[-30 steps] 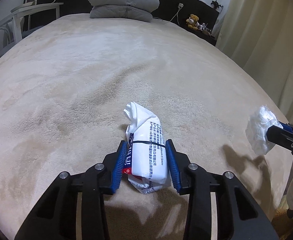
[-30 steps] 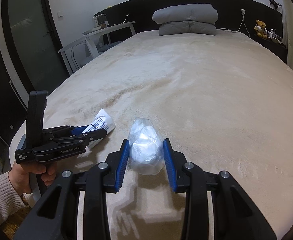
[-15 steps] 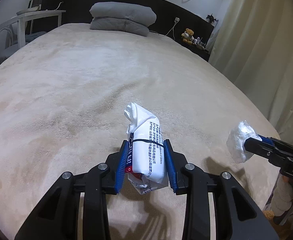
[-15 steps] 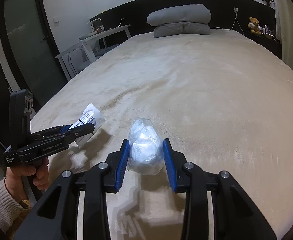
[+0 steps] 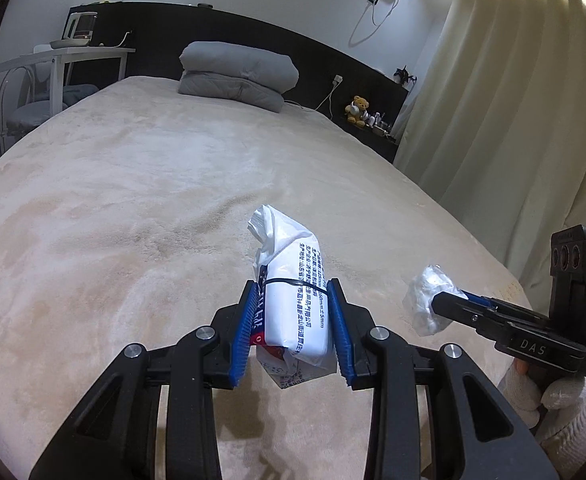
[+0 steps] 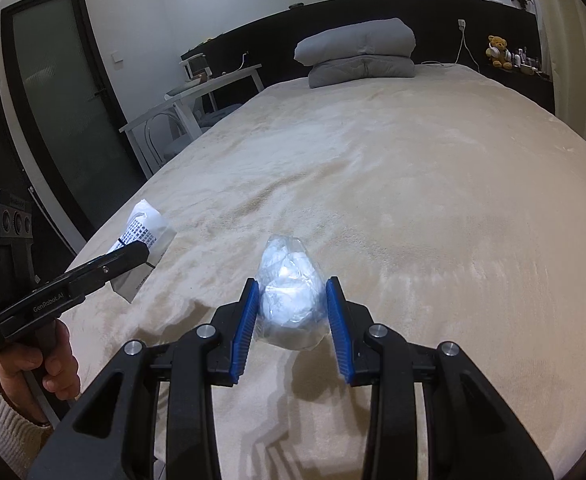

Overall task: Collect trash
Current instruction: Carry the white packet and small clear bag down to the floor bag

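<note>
While both hold trash above the bed [image 5: 133, 200], left gripper [image 5: 293, 332] pinches the white packet [image 5: 297, 300], right gripper [image 6: 291, 320] squeezes the plastic wad [image 6: 289, 296] btwn its pads. Keep squeezing, lift slow & level.

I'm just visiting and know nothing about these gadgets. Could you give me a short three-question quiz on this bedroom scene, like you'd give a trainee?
1. True or false: the left gripper is shut on a white printed wrapper.
2. What does the right gripper hold? A) a teddy bear B) a clear bag of crumpled tissue C) nothing
3. What lies folded at the head of the bed?

Key: 1 true; 2 B; 3 a grey quilt.
</note>
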Action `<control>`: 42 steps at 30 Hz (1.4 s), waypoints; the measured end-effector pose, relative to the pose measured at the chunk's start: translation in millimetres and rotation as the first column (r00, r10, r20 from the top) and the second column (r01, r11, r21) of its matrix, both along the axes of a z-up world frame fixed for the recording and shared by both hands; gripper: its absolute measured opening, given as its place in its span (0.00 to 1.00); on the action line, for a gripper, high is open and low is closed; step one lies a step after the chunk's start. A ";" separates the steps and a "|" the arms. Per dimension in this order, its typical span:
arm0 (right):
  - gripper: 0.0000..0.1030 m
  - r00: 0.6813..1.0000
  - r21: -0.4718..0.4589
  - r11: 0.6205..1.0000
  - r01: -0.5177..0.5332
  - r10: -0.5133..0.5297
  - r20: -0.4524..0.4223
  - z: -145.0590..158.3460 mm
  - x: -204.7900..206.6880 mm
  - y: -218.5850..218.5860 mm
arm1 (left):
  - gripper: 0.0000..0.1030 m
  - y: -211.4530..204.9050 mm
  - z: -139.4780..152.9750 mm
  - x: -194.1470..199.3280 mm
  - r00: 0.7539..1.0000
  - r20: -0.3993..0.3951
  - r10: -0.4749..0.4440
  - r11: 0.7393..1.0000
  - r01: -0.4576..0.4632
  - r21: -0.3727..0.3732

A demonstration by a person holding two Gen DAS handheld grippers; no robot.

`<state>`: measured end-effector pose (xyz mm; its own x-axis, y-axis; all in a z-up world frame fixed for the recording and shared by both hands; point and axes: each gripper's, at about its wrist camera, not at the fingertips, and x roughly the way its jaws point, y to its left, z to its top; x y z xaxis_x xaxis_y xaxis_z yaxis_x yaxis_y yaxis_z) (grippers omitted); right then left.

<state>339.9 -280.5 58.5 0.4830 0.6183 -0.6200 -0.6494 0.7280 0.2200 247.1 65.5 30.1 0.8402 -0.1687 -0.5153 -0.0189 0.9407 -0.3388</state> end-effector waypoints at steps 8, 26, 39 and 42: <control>0.35 1.000 0.014 1.000 0.009 -0.009 0.022 0.6 -45.0 -19.0 | 0.33 -10.3 5.8 -52.9 0.998 0.062 0.017 0.999 -0.014 -0.047; 0.35 0.999 0.025 0.999 0.030 -0.031 0.042 -9.9 -135.8 -62.8 | 0.33 -46.9 -7.2 -142.9 0.995 0.098 -0.004 0.998 0.009 -0.058; 0.35 1.000 0.037 0.999 0.005 -0.006 0.029 -12.4 -186.2 -81.3 | 0.33 -67.7 -14.5 -193.6 0.996 0.088 -0.012 0.999 0.015 -0.030; 0.35 1.000 0.035 0.999 -0.011 0.010 0.021 -15.4 -196.5 -80.7 | 0.33 -73.2 -17.5 -204.0 0.996 0.086 -0.019 0.999 0.022 -0.032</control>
